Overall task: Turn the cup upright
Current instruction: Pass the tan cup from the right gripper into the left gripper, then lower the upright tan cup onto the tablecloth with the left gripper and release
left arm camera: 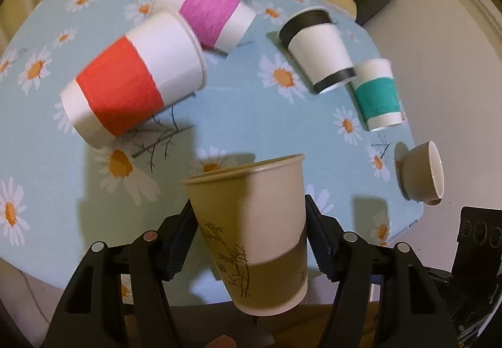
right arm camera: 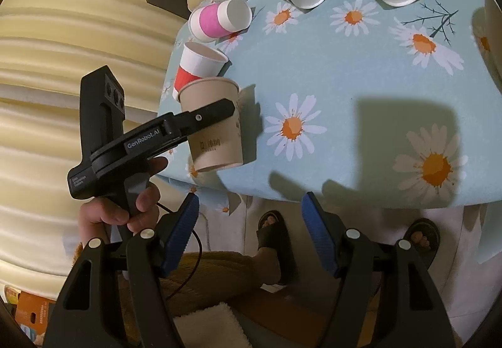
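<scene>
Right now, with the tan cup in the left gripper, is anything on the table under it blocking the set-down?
Nothing visible does. The left gripper holds the tan cup mouth-up near the table's edge; the cloth around it is bare. The nearest thing, the red cup, stands just behind it.

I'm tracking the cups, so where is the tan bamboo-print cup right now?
The tan bamboo-print cup is gripped in the left gripper, mouth up, near the table's edge, just in front of the red-banded cup.
</scene>
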Motion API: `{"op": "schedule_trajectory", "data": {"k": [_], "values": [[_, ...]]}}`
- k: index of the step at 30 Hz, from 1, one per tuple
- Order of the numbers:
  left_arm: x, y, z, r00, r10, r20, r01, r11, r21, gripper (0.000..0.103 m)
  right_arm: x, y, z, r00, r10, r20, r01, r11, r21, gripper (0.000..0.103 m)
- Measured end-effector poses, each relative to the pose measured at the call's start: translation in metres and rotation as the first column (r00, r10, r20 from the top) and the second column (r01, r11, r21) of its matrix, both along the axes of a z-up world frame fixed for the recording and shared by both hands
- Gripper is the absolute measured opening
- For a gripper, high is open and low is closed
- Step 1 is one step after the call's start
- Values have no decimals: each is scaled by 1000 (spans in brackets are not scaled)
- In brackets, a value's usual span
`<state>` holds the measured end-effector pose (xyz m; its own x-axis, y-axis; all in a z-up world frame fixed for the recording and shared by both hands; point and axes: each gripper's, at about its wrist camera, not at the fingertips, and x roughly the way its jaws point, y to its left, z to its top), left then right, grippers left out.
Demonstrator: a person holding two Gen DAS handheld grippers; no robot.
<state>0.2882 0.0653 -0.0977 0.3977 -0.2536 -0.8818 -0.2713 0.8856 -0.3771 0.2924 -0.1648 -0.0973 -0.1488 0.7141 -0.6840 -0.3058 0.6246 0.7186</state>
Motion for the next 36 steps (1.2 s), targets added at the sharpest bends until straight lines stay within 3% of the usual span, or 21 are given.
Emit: {"op": "schedule_trajectory", "data": {"k": [6, 11, 14, 17, 22, 25, 31, 36], "values": [[-12, -7, 34, 986, -33, 162, 21, 997, 73, 63, -5, -5, 9, 996, -32, 85, 34, 999, -20, 68], [-33, -13, 62, 939, -71, 336, 18, 987, 158, 63, -16, -5, 16, 986, -37, 165, 41, 999, -17, 68], [-50, -17, 69, 890, -109, 443, 2, 972, 235, 63, -23, -6, 18, 977, -43, 208, 47, 999, -13, 68], [-70, -23, 69, 806, -149, 572, -18, 961, 275, 63, -31, -6, 20, 962, -40, 271, 49, 998, -28, 68], [-84, -41, 56, 719, -227, 657, -56, 923, 380, 63, -42, -4, 17, 930, -18, 368, 46, 997, -66, 68], [-91, -50, 48, 661, -234, 713, -107, 911, 398, 63, -43, -6, 13, 916, -12, 401, 56, 994, -98, 68], [-86, -62, 28, 648, -190, 738, -207, 888, 411, 63, -32, -31, 14, 909, -87, 408, 132, 988, -82, 68], [-95, -72, 11, 622, -158, 767, -288, 865, 411, 63, -23, -43, 20, 906, -136, 401, 160, 987, -26, 68]]}}
